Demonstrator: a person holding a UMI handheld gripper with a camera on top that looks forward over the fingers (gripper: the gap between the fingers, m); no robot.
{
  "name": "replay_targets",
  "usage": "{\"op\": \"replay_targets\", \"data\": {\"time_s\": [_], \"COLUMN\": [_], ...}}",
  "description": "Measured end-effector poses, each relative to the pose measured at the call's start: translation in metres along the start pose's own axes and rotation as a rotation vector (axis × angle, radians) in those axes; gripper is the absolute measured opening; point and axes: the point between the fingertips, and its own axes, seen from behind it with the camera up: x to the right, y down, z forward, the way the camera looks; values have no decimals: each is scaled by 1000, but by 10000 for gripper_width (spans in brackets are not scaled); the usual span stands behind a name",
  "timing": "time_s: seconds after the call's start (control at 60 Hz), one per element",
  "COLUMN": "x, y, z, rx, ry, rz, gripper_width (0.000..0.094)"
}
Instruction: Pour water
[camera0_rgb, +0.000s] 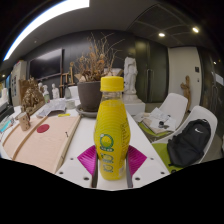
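A yellow bottle (112, 125) with an orange cap and a green label stands upright between my fingers, above the near end of a white table (80, 140). My gripper (112, 163) is shut on its lower body. The magenta pads (89, 160) press on both sides of it. The bottle's base is hidden low between the fingers, so I cannot tell whether it rests on the table. No cup or glass shows.
A dark pot with dried branches (91, 92) stands on the table just behind the bottle. A black backpack (188, 142) lies on a white chair to the right. A small pink lid (42, 127) lies on a tan board to the left.
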Motion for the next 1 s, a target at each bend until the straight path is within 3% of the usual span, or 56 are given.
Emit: {"op": "replay_targets", "data": {"time_s": [0.15, 0.317, 0.55, 0.817, 1.0], "x": [0, -8, -49, -188, -315], "y": [-2, -21, -111, -235, -258], "z": [2, 2, 5, 21, 61], "rx": [-4, -6, 56, 123, 144], "ry": [23, 88, 224, 397, 412], "rz": [-28, -82, -211, -683, -1154], "gripper_width": [276, 275, 275, 275, 275]}}
